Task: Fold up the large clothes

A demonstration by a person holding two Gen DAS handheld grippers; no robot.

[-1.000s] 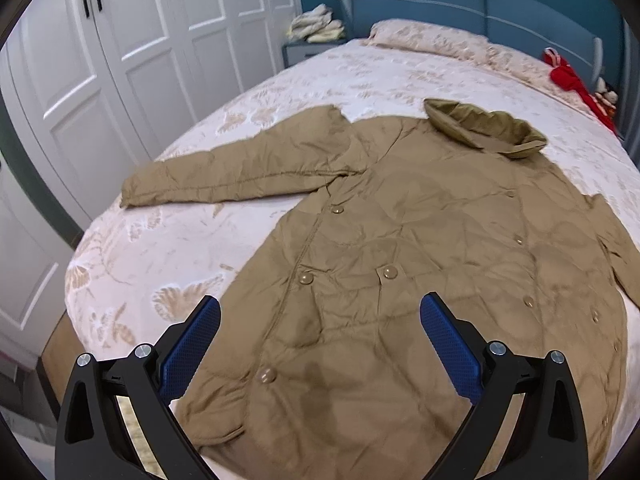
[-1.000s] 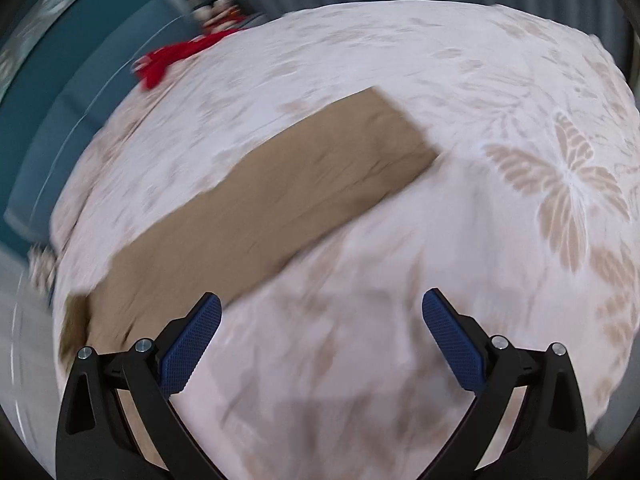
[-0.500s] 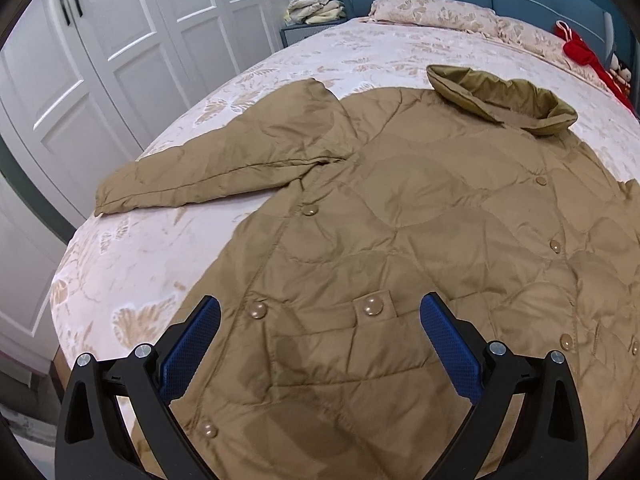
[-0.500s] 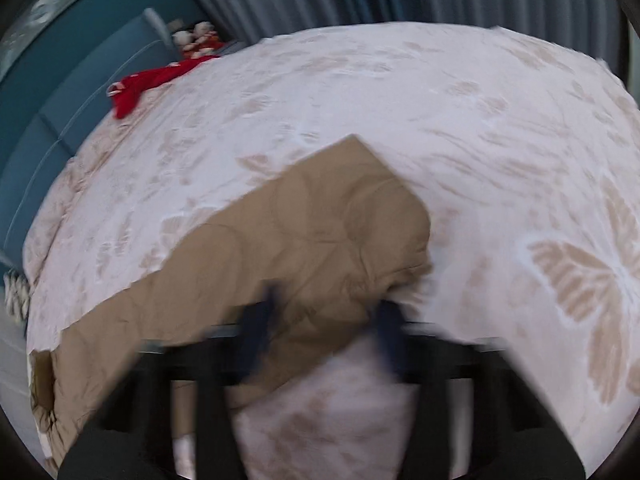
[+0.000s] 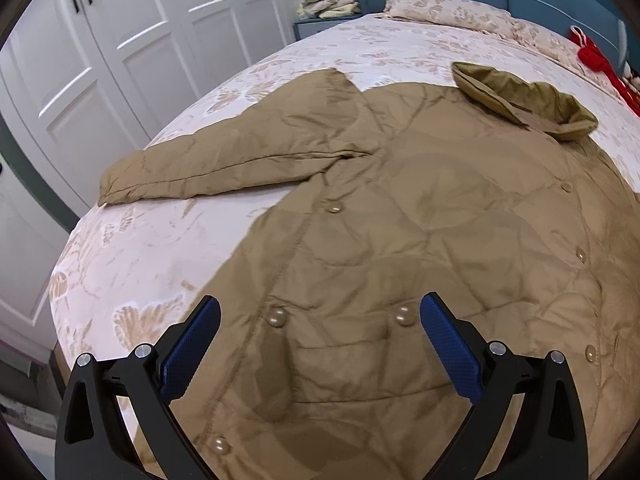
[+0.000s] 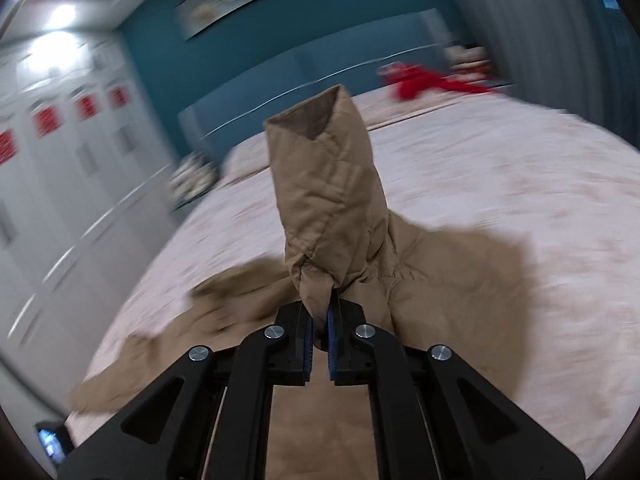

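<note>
Tan sleeve (image 6: 332, 200) is hanging pinched in my right gripper (image 6: 320, 344), so I'm wanting a slow carry across the coat (image 5: 400, 240) while my left gripper (image 5: 320, 344) is hovering wide open.

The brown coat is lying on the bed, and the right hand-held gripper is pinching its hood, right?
Not quite. The brown coat is on the bed, but the right hand-held gripper is pinching a sleeve, not the hood. The right wrist view shows the open cuff sticking up.
</note>
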